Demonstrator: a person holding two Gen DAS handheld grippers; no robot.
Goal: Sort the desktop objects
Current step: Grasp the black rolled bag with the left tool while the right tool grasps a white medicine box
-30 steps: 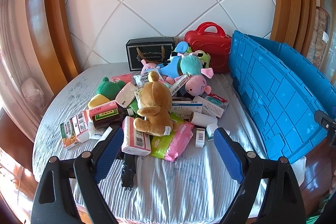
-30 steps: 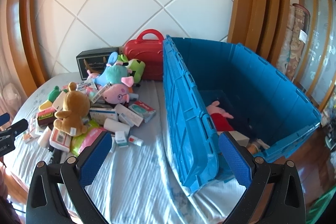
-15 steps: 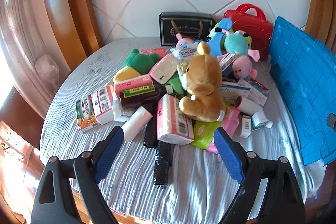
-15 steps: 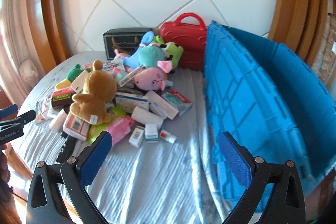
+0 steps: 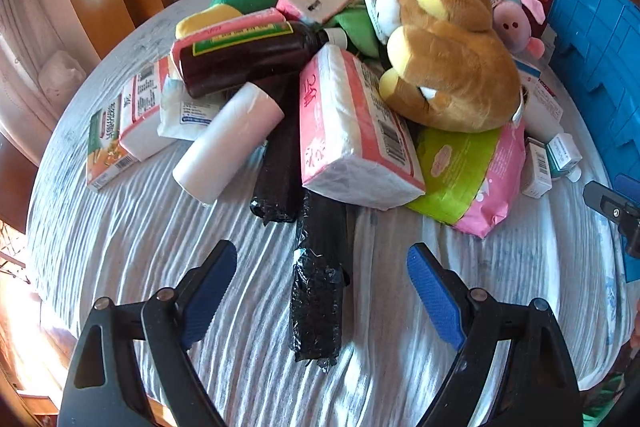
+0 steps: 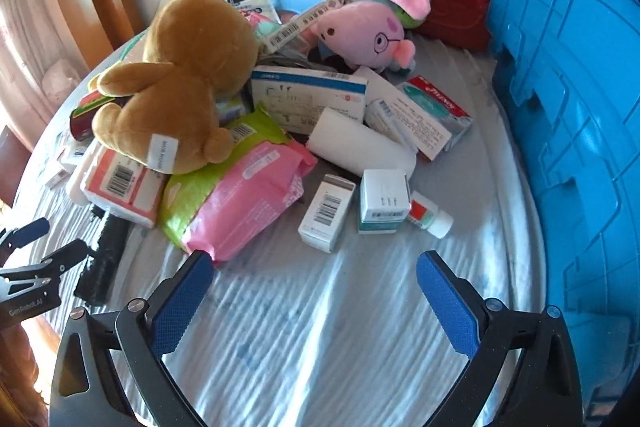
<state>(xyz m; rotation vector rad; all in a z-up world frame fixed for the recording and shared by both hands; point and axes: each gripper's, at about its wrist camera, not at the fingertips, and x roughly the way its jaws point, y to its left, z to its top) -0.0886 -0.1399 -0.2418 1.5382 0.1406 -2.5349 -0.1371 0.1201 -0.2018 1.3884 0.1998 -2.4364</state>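
Both grippers hang spread and empty over the pile of things on the round table.

The left gripper (image 5: 322,289) has its blue pads wide apart, with the near end of a black wrapped roll (image 5: 318,291) lying on the cloth between them, untouched. That roll runs back under a pink-and-white tissue pack (image 5: 352,131), and a brown teddy bear (image 5: 448,43) rests on top of the heap beside a dark bottle (image 5: 248,57) and a white roll (image 5: 228,141). The right gripper (image 6: 314,297) is just as wide, nothing between its pads, poised above bare tablecloth (image 6: 320,327) just short of a pink wipes pack (image 6: 252,195) and a small white box (image 6: 327,213). The blue crate (image 6: 572,115) stands at the right edge.
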